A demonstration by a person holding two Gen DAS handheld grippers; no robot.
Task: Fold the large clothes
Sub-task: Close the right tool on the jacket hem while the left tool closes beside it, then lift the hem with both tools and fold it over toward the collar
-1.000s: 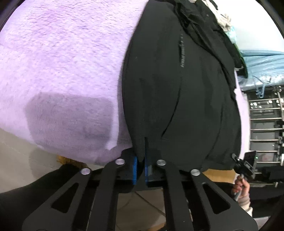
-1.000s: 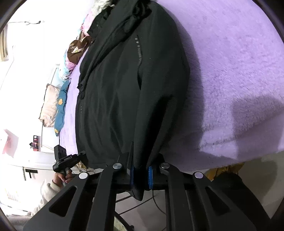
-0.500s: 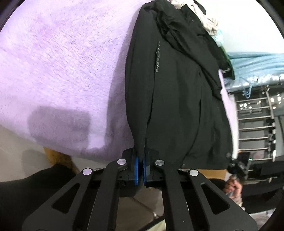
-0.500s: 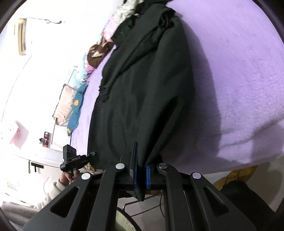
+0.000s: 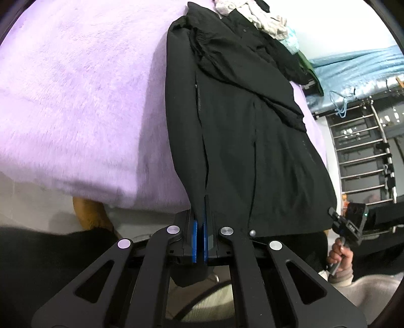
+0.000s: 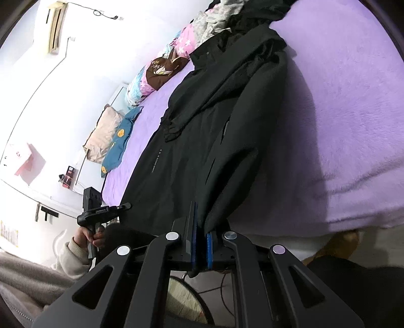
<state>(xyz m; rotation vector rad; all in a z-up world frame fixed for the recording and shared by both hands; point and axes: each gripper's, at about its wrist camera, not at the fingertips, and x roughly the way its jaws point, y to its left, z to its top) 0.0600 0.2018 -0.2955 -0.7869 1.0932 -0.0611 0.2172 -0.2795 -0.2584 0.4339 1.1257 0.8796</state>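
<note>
Both grippers, left gripper [image 5: 200, 236] and right gripper [image 6: 202, 243], are clamped on the black jacket [image 5: 242, 131] hem (bottom centre); thin pinch, so a tug could slip it free.

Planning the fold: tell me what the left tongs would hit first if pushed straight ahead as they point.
Probably the black jacket itself: the left tongs are shut on its hem, and it stretches ahead over the purple blanket. Depth is uncertain.

jacket [image 5: 240, 141]: laid lengthwise on the blanket [image 5: 75, 101], hem hung over the near edge
clothes pile [image 5: 255, 15]: heaped at the jacket's far end
pillows [image 6: 111, 136]: lined up along the bed's far side, by the wall
ladder [image 5: 361, 151]: stood right of the bed
</note>
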